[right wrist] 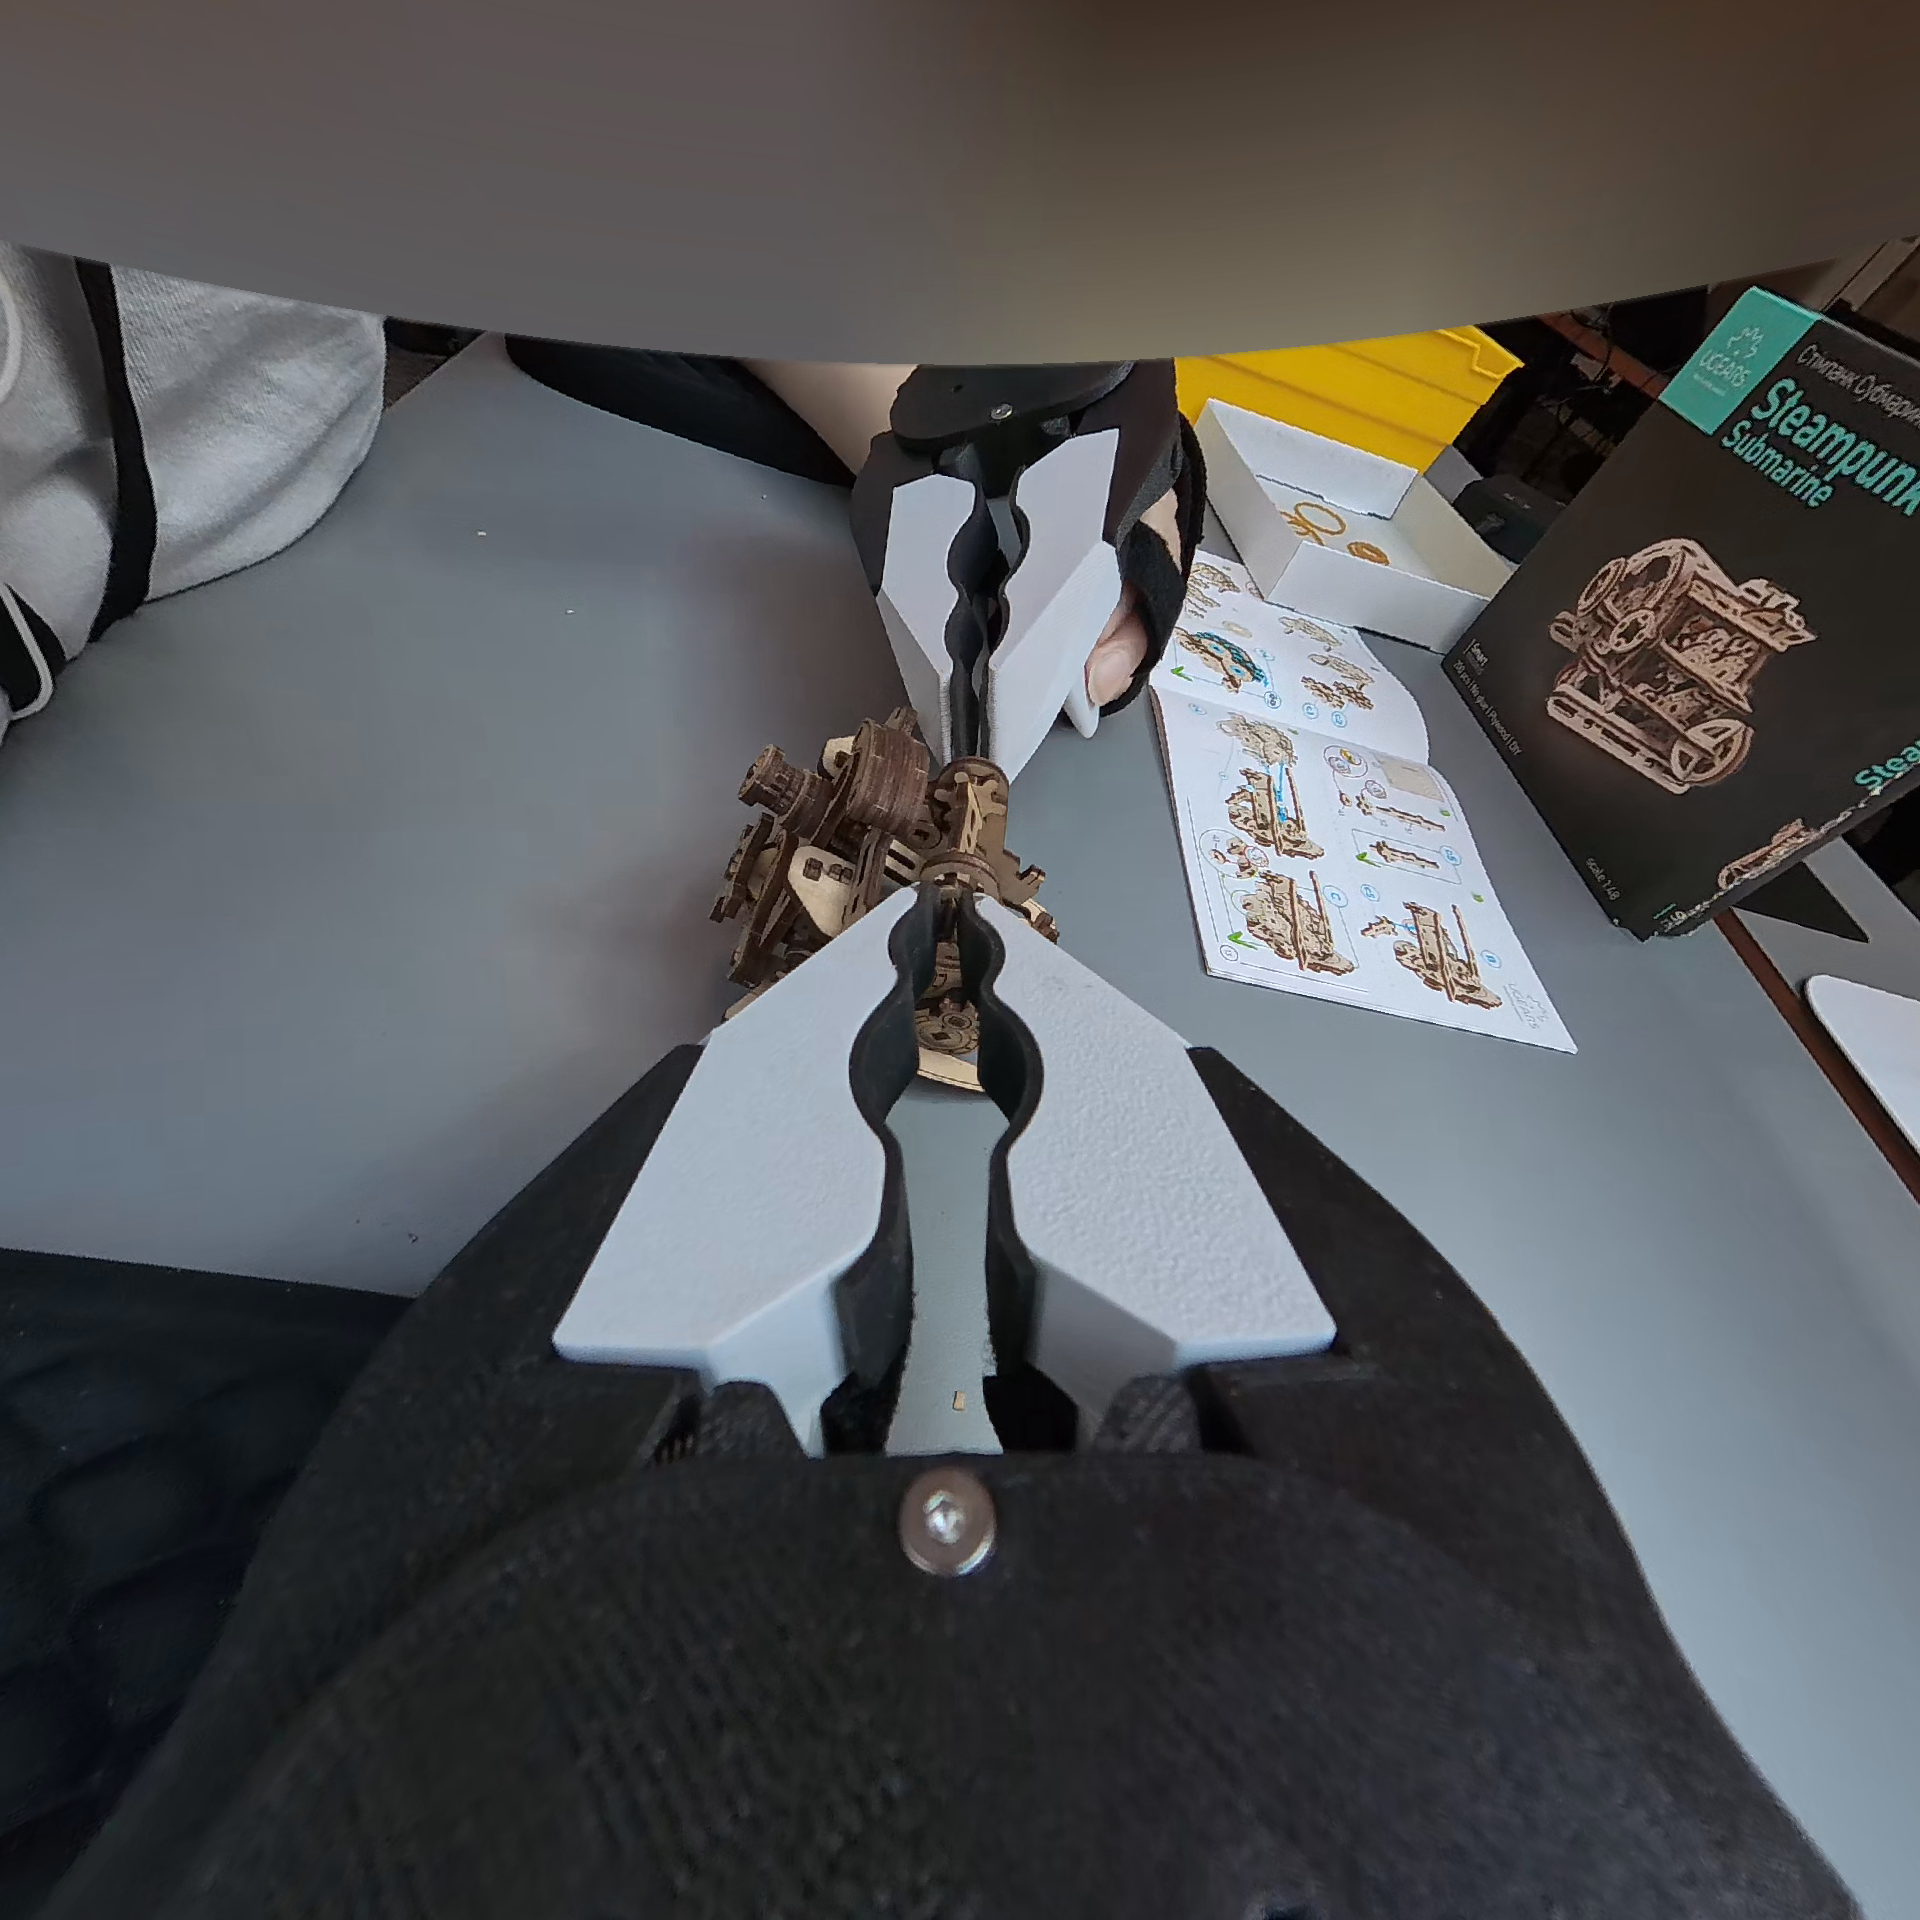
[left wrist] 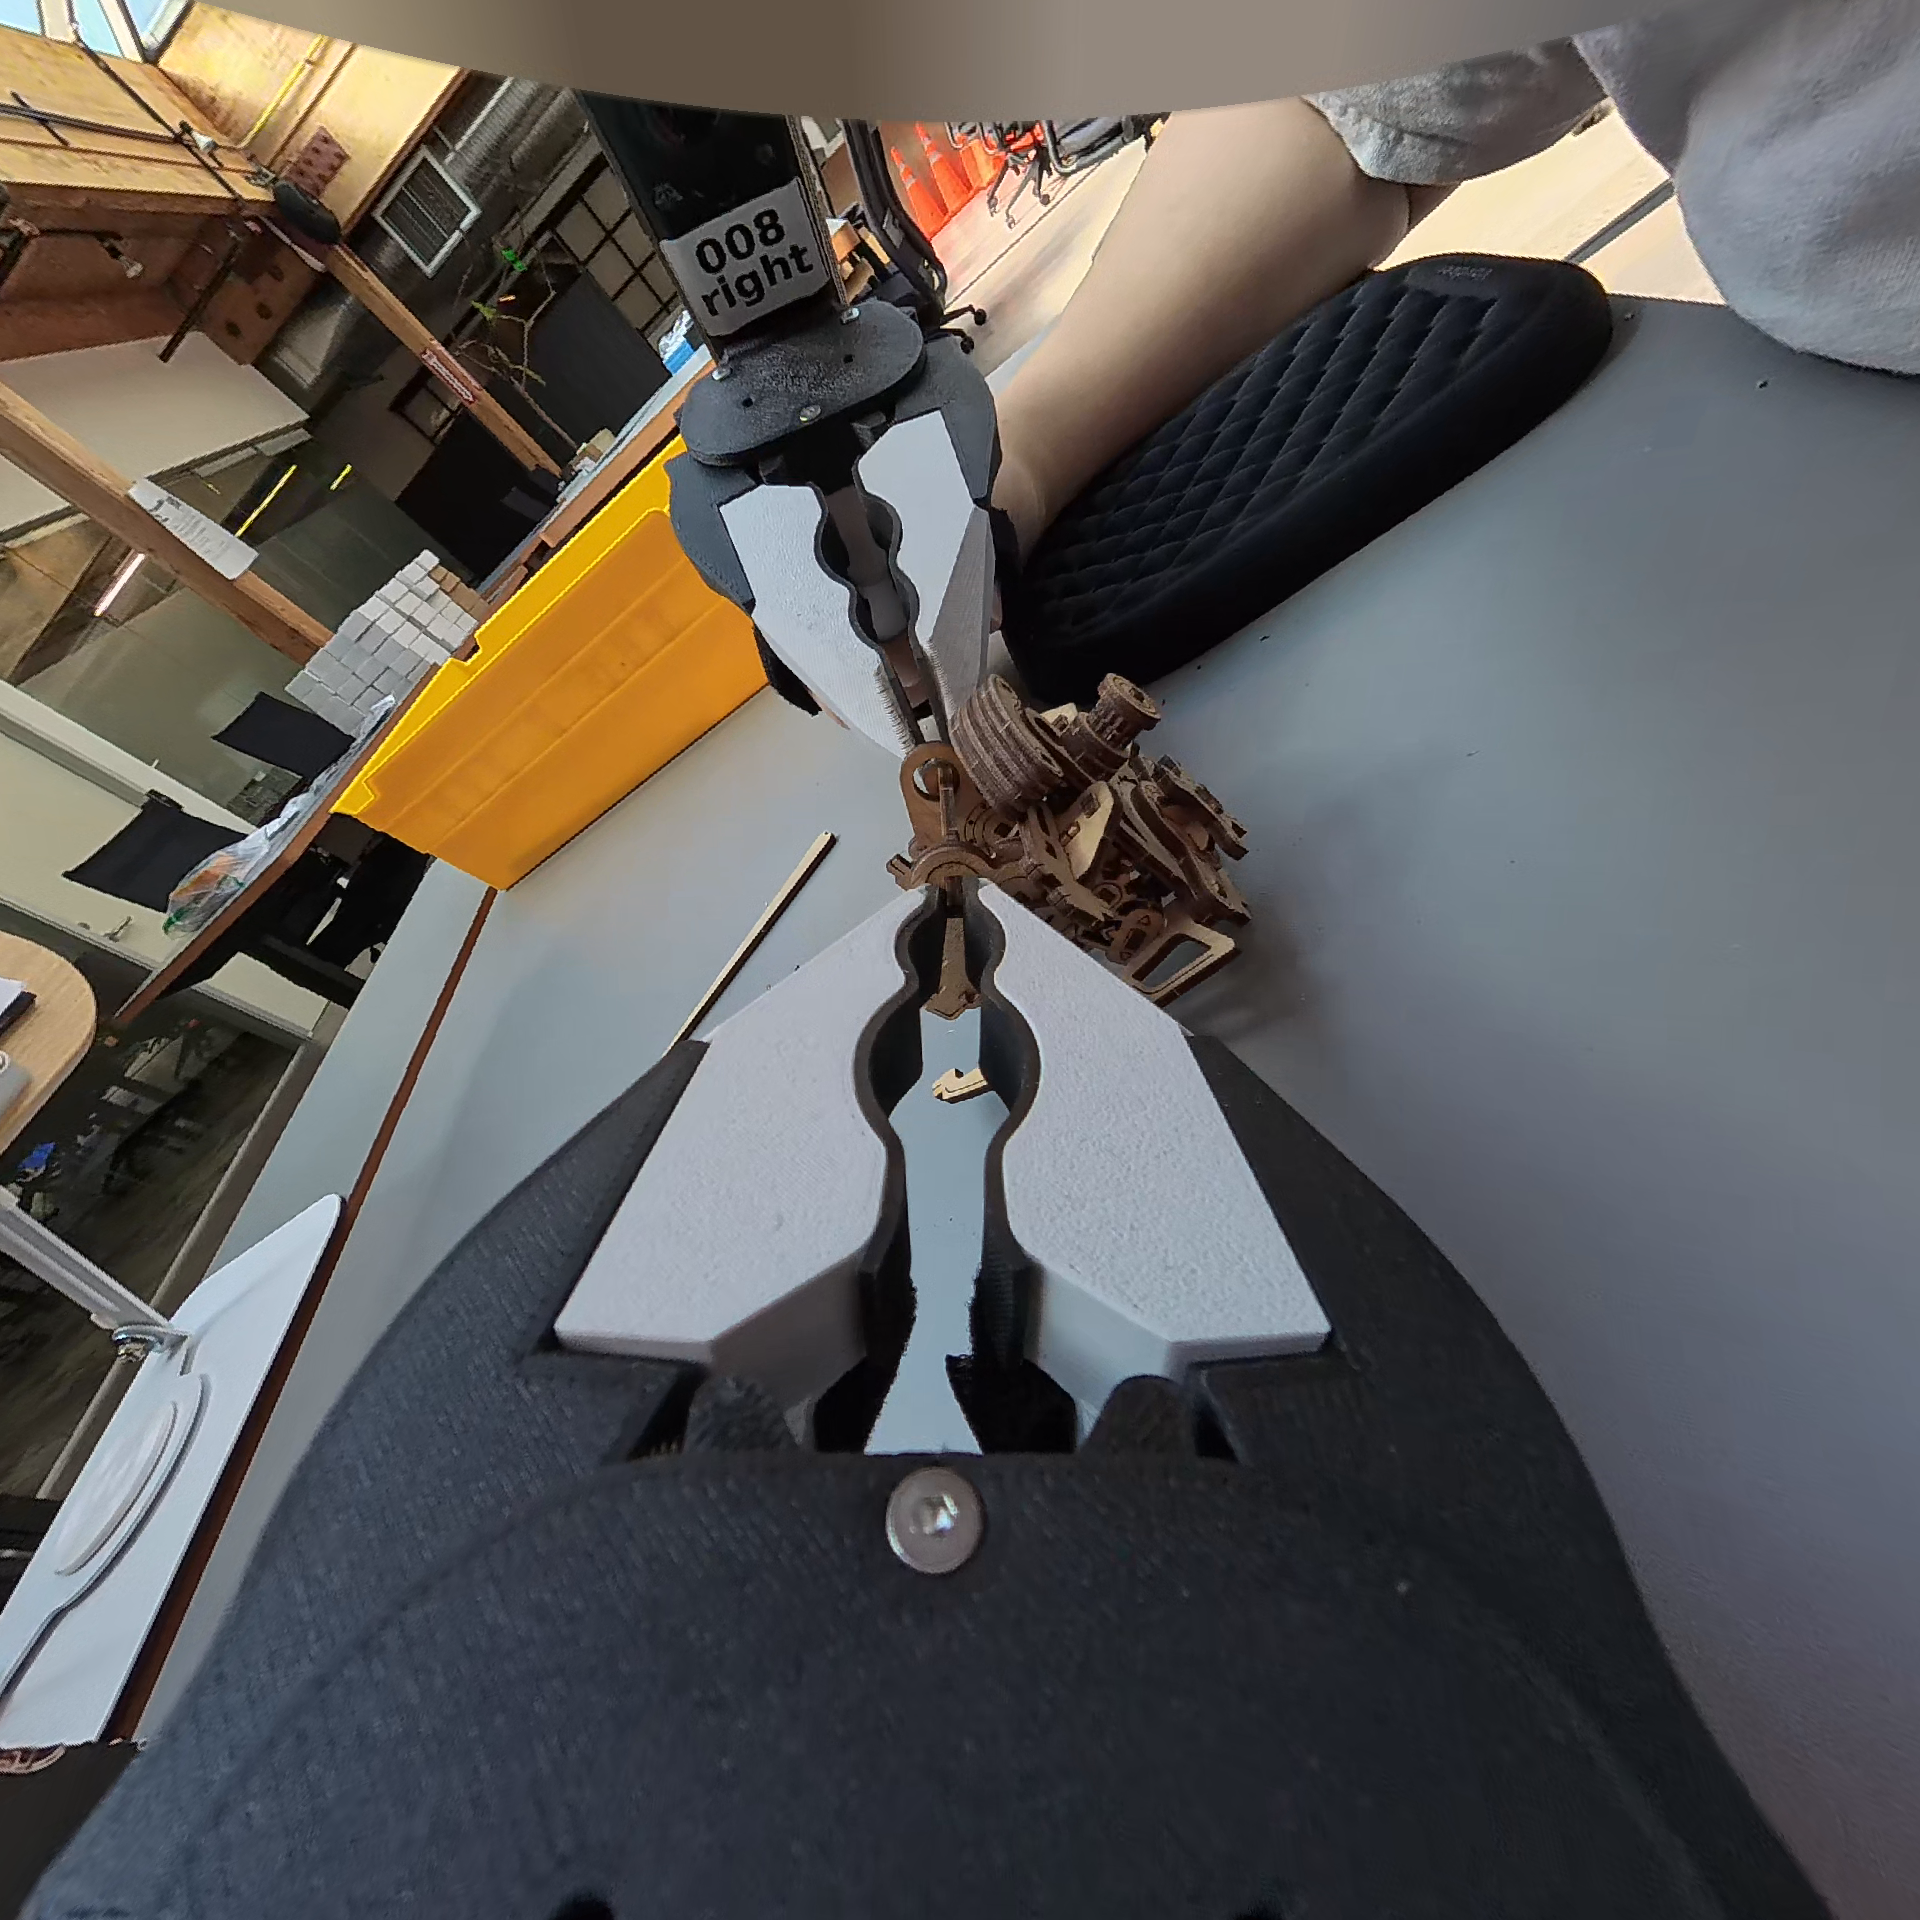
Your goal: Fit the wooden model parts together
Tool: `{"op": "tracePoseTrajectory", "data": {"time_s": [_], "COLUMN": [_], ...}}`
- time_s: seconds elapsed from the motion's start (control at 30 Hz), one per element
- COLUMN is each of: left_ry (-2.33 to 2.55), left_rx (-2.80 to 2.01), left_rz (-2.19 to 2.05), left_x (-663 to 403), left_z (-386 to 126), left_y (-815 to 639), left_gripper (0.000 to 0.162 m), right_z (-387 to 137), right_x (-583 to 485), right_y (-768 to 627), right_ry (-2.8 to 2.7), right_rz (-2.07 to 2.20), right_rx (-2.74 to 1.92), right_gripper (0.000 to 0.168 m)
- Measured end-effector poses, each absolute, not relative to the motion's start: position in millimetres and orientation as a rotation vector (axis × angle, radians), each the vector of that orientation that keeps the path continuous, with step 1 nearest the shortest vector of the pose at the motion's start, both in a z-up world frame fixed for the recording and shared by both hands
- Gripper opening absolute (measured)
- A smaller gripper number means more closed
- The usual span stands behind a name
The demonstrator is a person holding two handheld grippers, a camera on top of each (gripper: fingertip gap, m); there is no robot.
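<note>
From the left wrist view, the left gripper has its jaws pressed on a small wooden part, and the right gripper pinches the same part from the far side. The big wooden model sits on the grey bench just right of both jaws.

From the right wrist view, the right gripper nips the part while the left gripper nips it from beyond, with the model just left of the jaws and a booklet to their right.
</note>
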State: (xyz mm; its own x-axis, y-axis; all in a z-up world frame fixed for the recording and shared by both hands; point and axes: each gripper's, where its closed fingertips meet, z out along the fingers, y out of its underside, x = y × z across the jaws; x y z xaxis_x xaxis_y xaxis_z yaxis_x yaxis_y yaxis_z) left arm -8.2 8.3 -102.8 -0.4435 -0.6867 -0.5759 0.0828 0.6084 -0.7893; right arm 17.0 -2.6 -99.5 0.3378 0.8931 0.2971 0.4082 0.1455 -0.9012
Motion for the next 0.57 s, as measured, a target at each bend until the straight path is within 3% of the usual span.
{"op": "tracePoseTrajectory", "data": {"time_s": [0.57], "left_ry": [1.849], "left_rx": [-0.489], "left_rz": [-0.875], "left_x": [-5.5], "left_z": [-111.9], "left_y": [10.9], "left_gripper": [0.000], "right_z": [-99.3], "right_x": [15.7], "right_y": [-5.5], "right_ry": [-1.292], "right_rz": [0.484], "right_rx": [-1.418], "right_gripper": [0.001]}}
